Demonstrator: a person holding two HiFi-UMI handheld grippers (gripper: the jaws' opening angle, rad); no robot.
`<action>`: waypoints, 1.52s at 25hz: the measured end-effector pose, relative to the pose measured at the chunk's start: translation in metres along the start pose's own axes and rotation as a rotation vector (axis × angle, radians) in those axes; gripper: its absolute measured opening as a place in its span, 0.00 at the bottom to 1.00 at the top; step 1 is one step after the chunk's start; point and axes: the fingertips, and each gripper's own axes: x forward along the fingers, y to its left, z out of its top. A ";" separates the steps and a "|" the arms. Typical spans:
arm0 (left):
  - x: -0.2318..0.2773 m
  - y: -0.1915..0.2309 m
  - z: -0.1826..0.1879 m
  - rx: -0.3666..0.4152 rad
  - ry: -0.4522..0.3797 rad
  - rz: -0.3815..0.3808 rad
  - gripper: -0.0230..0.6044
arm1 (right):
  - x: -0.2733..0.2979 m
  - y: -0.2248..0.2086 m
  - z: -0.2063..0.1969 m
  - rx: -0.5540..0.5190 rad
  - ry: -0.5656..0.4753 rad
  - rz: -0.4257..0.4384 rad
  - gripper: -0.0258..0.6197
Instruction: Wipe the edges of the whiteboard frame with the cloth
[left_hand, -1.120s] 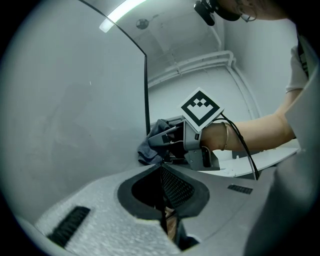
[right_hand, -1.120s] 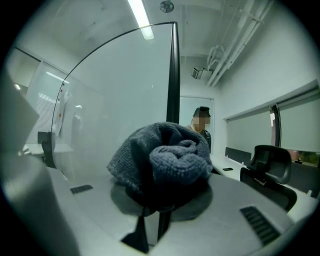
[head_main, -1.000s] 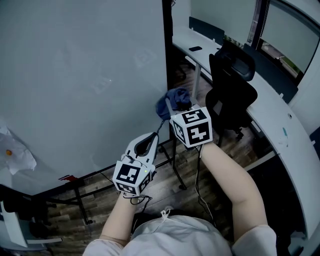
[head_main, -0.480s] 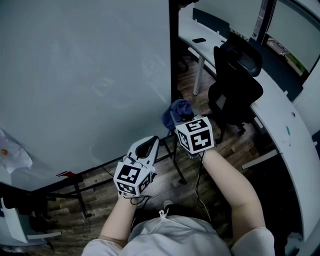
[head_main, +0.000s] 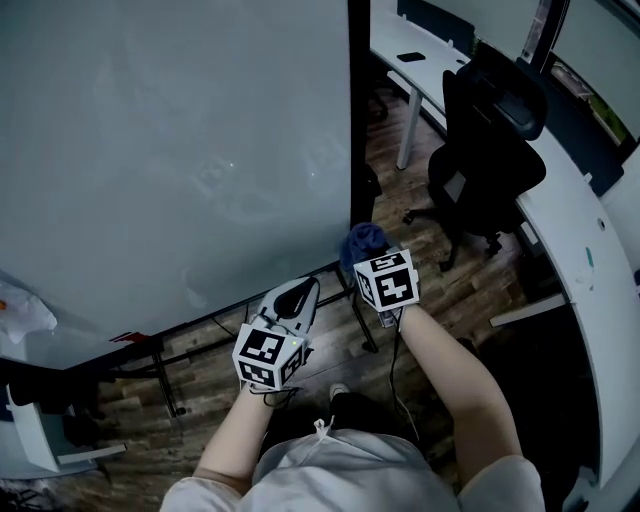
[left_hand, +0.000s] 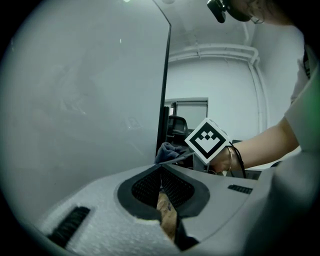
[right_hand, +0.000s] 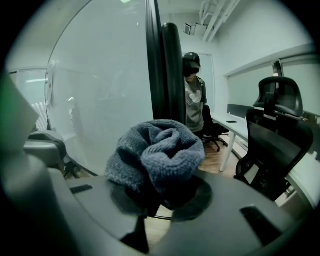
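Observation:
A large whiteboard (head_main: 170, 150) stands on a wheeled frame; its dark right edge (head_main: 359, 110) runs top to bottom. My right gripper (head_main: 364, 250) is shut on a bunched blue-grey cloth (head_main: 362, 240), held at the board's lower right corner. The right gripper view shows the cloth (right_hand: 157, 155) filling the jaws, close in front of the black frame edge (right_hand: 159, 65). My left gripper (head_main: 297, 297) hangs lower and to the left, below the board's bottom edge, jaws shut with nothing between them. The left gripper view shows the cloth (left_hand: 168, 151) and the frame edge (left_hand: 163, 100) beyond its tip.
A black office chair (head_main: 490, 150) stands right of the board. A long white desk (head_main: 570, 230) curves along the right. The board's black stand legs (head_main: 160, 365) spread on the wooden floor. A person (right_hand: 194, 95) stands behind the board in the right gripper view.
Both grippers have dropped lower in view, and the right gripper with the cloth has slid down along the frame's right edge toward the bottom corner. The left gripper stays shut beside it.

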 end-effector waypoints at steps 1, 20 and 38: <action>0.001 0.002 -0.006 -0.011 0.007 0.000 0.07 | 0.004 -0.002 -0.007 0.010 0.014 -0.004 0.15; -0.029 0.035 -0.116 -0.142 0.134 0.099 0.07 | 0.069 0.013 -0.100 0.047 0.183 -0.079 0.15; -0.134 0.107 -0.140 -0.206 0.106 0.148 0.07 | 0.087 0.119 -0.095 -0.006 0.239 -0.155 0.15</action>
